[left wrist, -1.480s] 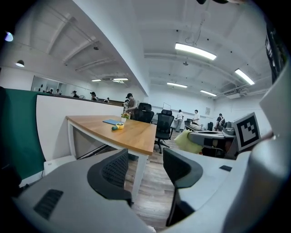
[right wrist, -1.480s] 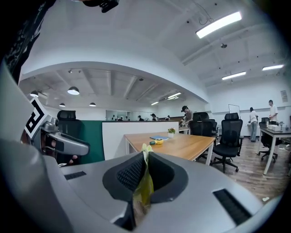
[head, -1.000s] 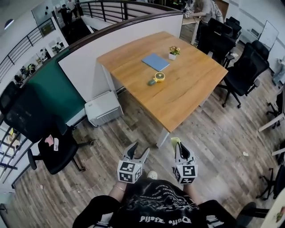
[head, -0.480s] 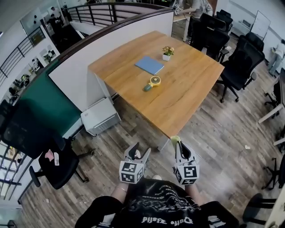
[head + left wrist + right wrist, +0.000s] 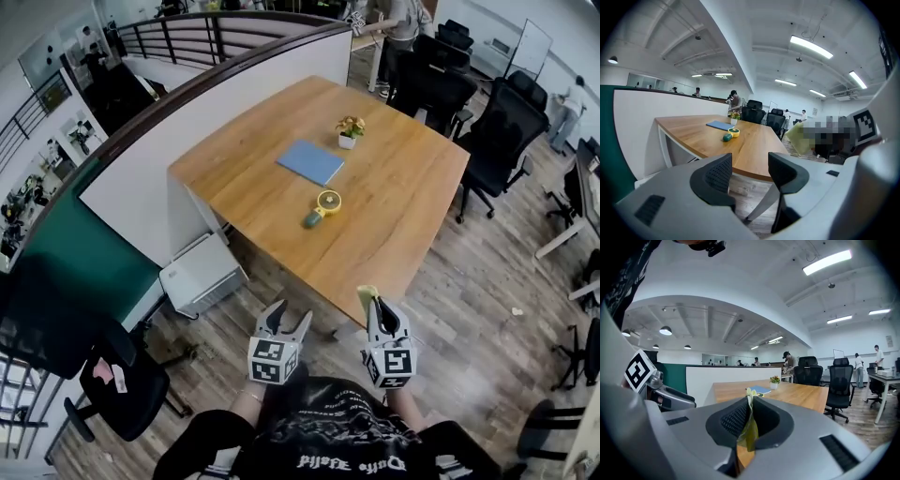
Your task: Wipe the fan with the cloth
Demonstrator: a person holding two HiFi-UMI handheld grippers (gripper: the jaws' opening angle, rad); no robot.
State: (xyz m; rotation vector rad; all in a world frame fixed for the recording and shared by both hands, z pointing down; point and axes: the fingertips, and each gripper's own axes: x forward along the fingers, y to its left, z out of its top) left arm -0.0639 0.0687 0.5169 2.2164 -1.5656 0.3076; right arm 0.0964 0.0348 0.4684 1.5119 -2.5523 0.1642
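Right gripper jaws clamp yellow cloth; shirt lettering illegible

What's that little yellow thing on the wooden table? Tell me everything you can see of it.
A small hand fan: a round yellow head with a paler centre and a short dark green handle, plastic by the look. It lies on the wooden table, handle towards the near edge, apart from the blue pad behind it. Only the tabletop touches it.

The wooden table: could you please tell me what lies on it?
A yellow fan, a flat blue pad and a small potted plant sit on the table. Its nearest corner is covered by the right tool holding the cloth.
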